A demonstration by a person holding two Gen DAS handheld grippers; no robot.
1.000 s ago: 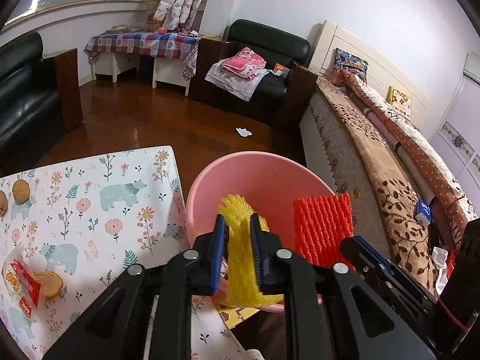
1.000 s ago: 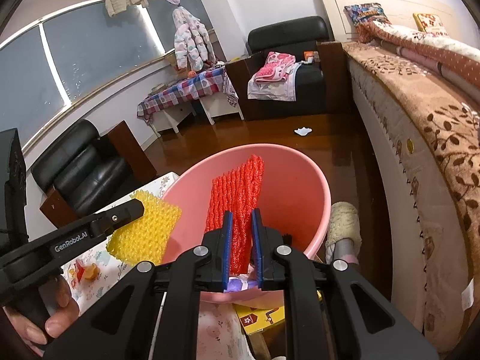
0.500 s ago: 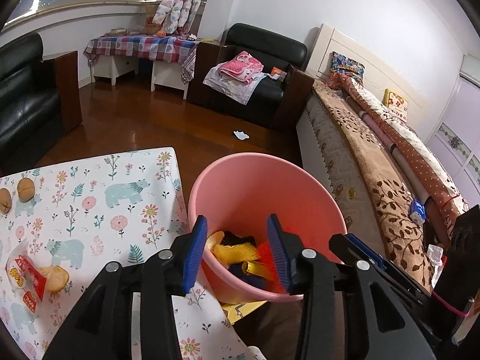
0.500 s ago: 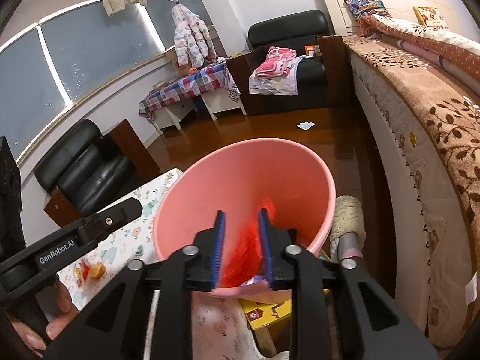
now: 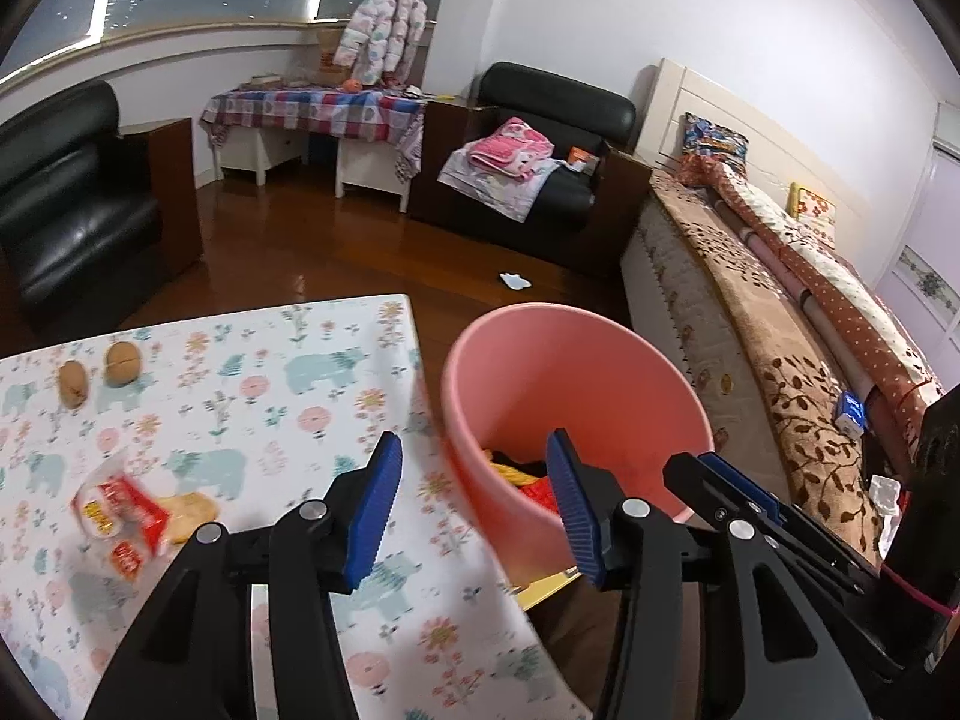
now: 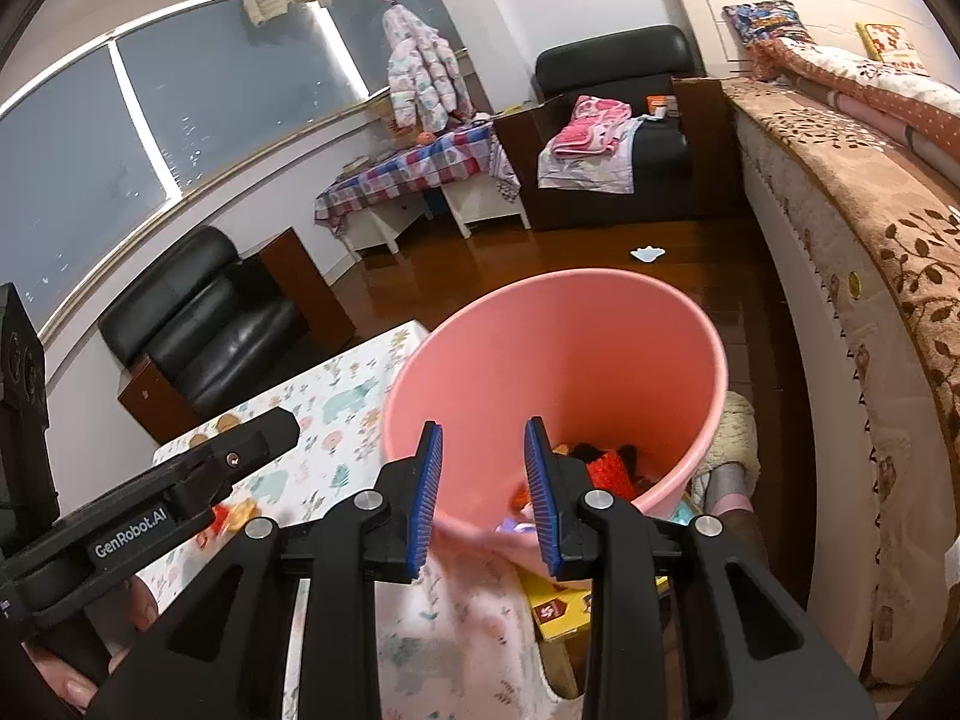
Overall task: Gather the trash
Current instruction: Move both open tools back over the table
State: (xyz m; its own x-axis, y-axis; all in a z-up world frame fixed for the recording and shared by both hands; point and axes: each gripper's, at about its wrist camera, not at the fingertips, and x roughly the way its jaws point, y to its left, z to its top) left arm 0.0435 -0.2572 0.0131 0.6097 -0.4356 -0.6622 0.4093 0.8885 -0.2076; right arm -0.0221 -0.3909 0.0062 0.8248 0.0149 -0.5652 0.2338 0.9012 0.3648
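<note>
Pink bin [image 5: 576, 372] holds both nets; our left gripper [image 5: 474, 504] has just opened, right gripper [image 6: 483, 492] empty; we next approach the wrapper [image 5: 120, 516], lower left, squarely.

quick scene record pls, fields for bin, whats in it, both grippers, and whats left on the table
bin: pink bucket, standing past the table's corner
bin contents: yellow foam net and red foam net lying at the bottom with some dark scraps
left gripper: jaws just opened, nothing between the pads
right gripper: jaws just opened, nothing held
table: floral cloth
left on table: red-and-white snack wrapper beside a biscuit; two walnuts farther back
floor: white scrap
</note>
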